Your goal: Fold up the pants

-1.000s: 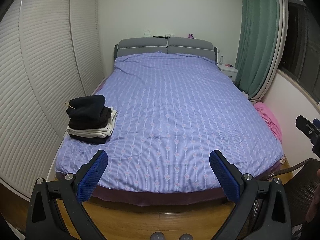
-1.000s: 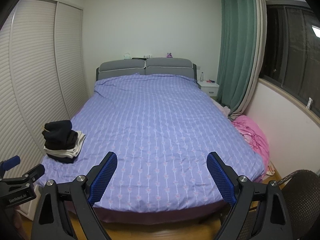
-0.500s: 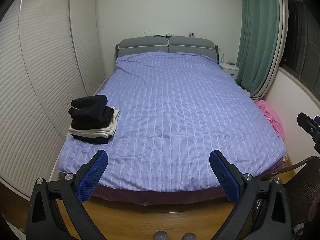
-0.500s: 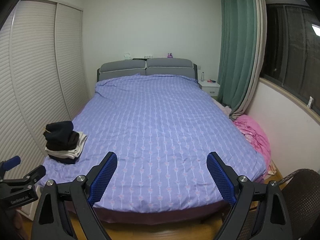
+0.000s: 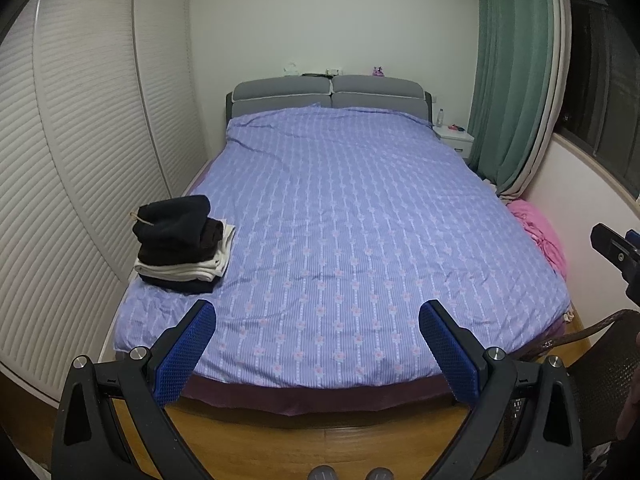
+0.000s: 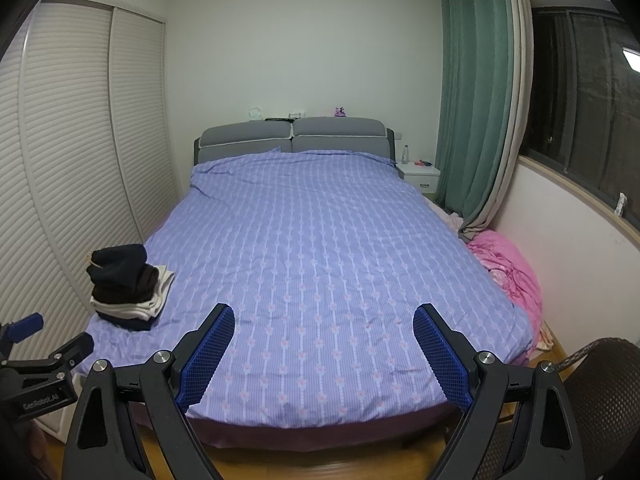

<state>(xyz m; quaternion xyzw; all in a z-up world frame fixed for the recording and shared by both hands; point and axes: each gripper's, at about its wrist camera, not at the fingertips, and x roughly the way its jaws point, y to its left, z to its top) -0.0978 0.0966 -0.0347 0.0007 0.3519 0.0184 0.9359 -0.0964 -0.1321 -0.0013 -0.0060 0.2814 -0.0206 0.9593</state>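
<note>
A stack of folded clothes, dark pieces with a white one between, sits on the near left corner of the bed; it also shows in the right wrist view. My left gripper is open and empty, held before the foot of the bed. My right gripper is open and empty, also before the foot of the bed. No unfolded pants show on the purple cover.
White louvred wardrobe doors run along the left. A pink bundle of cloth lies on the floor at the bed's right. A dark wicker chair stands at the near right. A nightstand and green curtain are at the back right.
Both grippers have drawn back slightly from the bed and tilted up a little. Both stay open and empty. Nothing on the bed has moved.
</note>
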